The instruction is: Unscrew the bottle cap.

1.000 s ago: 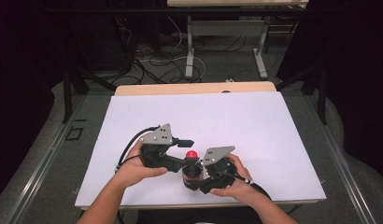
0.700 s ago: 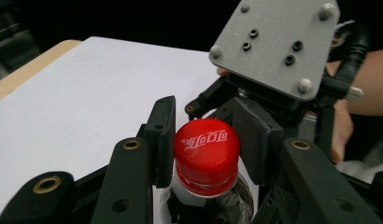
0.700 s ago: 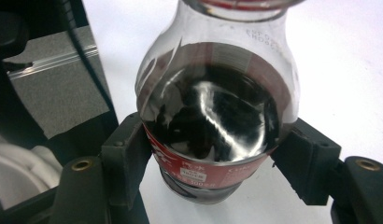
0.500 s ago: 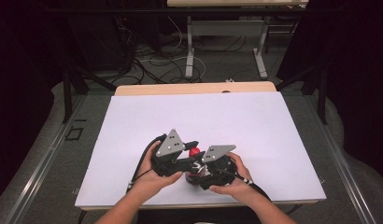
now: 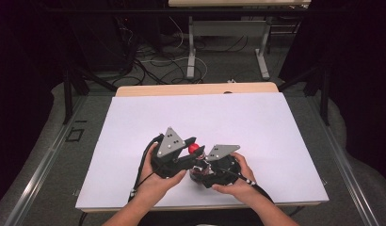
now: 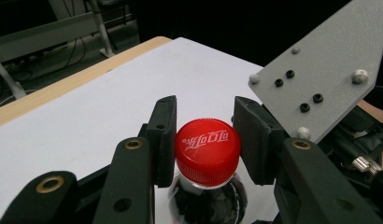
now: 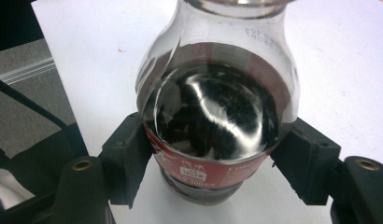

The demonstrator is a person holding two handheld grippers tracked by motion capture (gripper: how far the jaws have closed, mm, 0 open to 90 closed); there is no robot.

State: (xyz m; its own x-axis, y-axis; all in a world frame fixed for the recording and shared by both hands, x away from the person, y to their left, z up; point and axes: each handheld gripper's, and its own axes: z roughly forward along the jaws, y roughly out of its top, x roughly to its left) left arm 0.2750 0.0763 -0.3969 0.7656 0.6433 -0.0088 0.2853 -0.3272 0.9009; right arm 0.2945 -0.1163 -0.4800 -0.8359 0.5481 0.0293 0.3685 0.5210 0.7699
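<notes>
Bottle (image 7: 213, 116) clamped by right hand-held gripper (image 7: 213, 172), cap (image 6: 207, 144) by left hand-held gripper (image 6: 204, 140).

One cola bottle (image 7: 215, 116), topped by one red cap (image 6: 207, 145). Two hand-held grippers: left hand-held gripper (image 5: 195, 151), right hand-held gripper (image 5: 198, 173). One white tabletop (image 5: 238, 117), two grey three-cornered plates.

Left gripper (image 5: 191, 151) and right gripper (image 5: 198, 165): matte black bodies with brass-ringed jaw pivots, each topped by a grey three-cornered plate bearing screws and black holes; black cables trail behind. Forearms bare.
</notes>
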